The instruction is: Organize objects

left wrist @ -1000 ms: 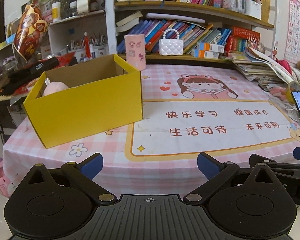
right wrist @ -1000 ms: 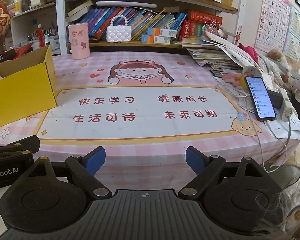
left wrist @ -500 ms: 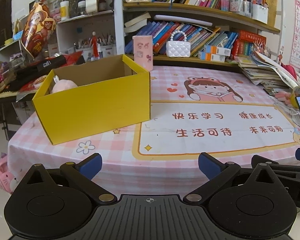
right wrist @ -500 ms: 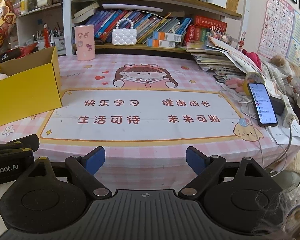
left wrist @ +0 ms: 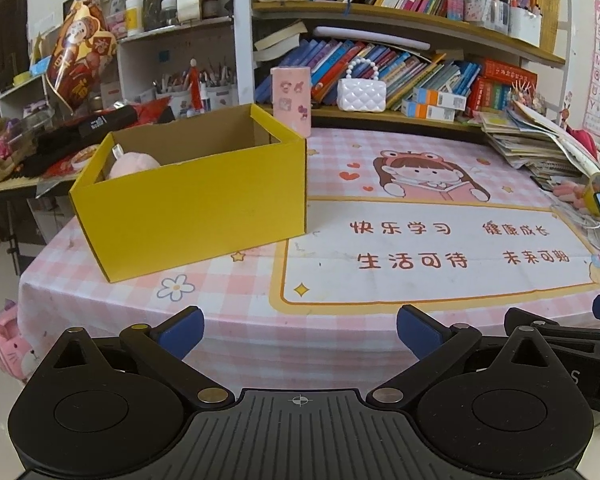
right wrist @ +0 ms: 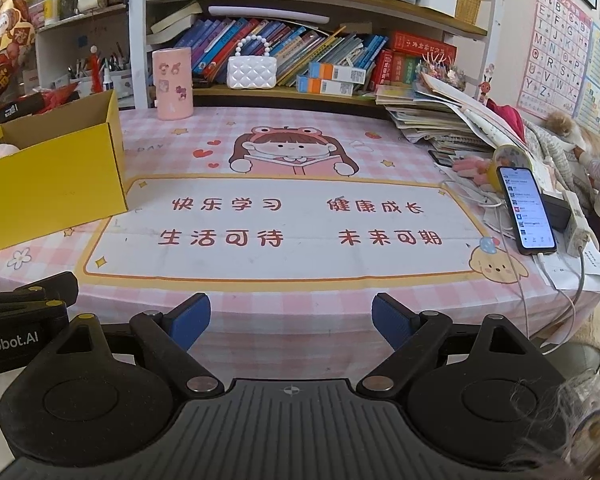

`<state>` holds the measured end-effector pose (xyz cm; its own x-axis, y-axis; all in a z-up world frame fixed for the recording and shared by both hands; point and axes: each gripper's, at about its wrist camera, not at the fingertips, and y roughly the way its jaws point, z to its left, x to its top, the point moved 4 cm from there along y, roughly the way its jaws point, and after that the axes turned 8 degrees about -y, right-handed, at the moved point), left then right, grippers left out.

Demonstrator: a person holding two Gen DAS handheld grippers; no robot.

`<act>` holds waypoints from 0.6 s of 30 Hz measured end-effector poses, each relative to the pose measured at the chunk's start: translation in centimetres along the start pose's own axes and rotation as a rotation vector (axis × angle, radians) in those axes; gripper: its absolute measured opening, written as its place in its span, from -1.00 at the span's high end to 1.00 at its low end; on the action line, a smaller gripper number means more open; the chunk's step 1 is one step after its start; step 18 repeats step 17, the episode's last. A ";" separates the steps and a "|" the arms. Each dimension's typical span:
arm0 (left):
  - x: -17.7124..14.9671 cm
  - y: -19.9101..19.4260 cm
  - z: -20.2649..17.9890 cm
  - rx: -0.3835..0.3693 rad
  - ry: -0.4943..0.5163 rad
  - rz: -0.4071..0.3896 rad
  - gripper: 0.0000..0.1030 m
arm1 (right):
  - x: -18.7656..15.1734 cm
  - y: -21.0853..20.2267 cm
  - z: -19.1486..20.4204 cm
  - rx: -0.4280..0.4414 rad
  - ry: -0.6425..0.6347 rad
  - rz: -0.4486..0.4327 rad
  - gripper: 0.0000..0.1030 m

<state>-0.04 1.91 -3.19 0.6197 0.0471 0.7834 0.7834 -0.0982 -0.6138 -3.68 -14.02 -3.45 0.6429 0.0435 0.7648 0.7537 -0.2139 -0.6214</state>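
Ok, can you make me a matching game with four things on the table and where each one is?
Things:
1. pink soft toy
2. phone
3. pink cup
4. white handbag

Places:
A. on the bookshelf ledge, in front of the books
B. inside the yellow box
C. at the table's right edge, screen lit
D. at the back of the table, beyond the box

Pairs: 1-B, 2-C, 3-D, 4-A
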 end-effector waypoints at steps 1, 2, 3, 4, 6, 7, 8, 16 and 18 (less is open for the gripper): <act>0.0 0.0 0.0 0.000 0.000 0.000 -1.00 | 0.0 0.0 0.0 0.001 0.001 0.001 -0.69; 0.0 0.0 0.0 0.000 0.000 0.001 -1.00 | 0.0 0.1 0.1 0.002 0.001 0.003 -0.70; 0.0 0.0 0.0 0.000 -0.001 0.002 -1.00 | -0.1 0.1 0.1 0.002 -0.001 0.004 -0.70; -0.1 0.1 0.1 0.000 -0.003 0.003 -1.00 | -0.1 0.1 0.1 0.001 -0.001 0.005 -0.70; -0.1 0.2 0.1 0.000 -0.006 0.007 -1.00 | -0.1 0.2 0.1 0.001 -0.004 0.005 -0.69; -0.1 0.3 0.1 0.002 -0.007 0.007 -1.00 | -0.1 0.2 0.1 0.000 -0.006 0.007 -0.69; -0.1 0.3 0.1 0.004 -0.006 0.006 -1.00 | -0.2 0.3 0.1 0.002 -0.008 0.009 -0.69; 0.2 0.3 -0.1 0.030 0.018 -0.013 -1.00 | 0.1 0.9 0.1 0.009 -0.009 0.020 -0.70; 0.3 0.4 -0.1 0.029 0.016 -0.013 -1.00 | 0.1 1.0 0.1 0.012 -0.009 0.021 -0.69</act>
